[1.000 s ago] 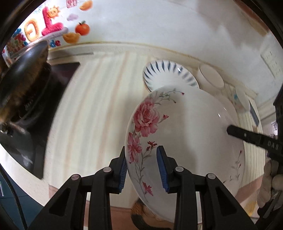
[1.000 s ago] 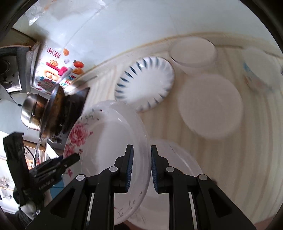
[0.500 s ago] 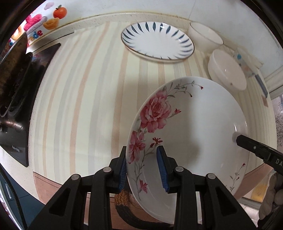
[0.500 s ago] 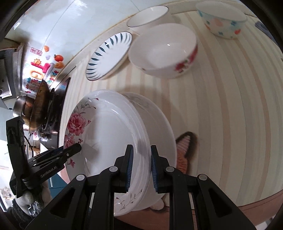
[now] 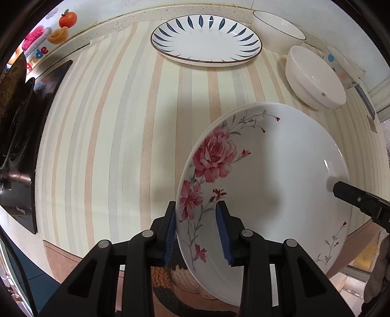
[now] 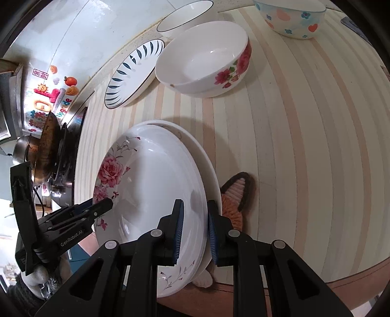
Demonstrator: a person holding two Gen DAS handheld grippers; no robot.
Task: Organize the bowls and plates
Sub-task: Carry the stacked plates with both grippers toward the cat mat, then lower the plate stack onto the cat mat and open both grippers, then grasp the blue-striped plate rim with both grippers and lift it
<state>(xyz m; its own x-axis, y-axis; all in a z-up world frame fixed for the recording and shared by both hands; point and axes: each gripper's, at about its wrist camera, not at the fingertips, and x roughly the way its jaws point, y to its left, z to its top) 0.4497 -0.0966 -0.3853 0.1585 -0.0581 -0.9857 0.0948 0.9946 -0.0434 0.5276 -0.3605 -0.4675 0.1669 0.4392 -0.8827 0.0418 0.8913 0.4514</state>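
A white plate with pink roses (image 5: 268, 185) (image 6: 151, 180) is held tilted between both grippers. My left gripper (image 5: 196, 212) is shut on its near rim beside the roses. My right gripper (image 6: 195, 207) is shut on the opposite rim. The right gripper's finger (image 5: 346, 191) shows at the plate's far side in the left wrist view. The left gripper's finger (image 6: 102, 206) shows at the plate's left side in the right wrist view. Beneath the rose plate lies a plain white plate (image 6: 207, 165), close under it; whether they touch I cannot tell.
A fox-shaped mat (image 6: 237, 195) lies under the stack near the counter's front edge. Behind stand a blue-striped plate (image 5: 204, 41), a dark-rimmed white bowl (image 5: 277, 29), a rose-printed bowl (image 6: 202, 63) and a bowl with coloured hearts (image 6: 292, 19). A stove with a wok (image 6: 46, 151) is at the left.
Both grippers have carried the rose plate down and forward over the plain white plate. It now lies lower and flatter. Both views have tipped down towards the counter.
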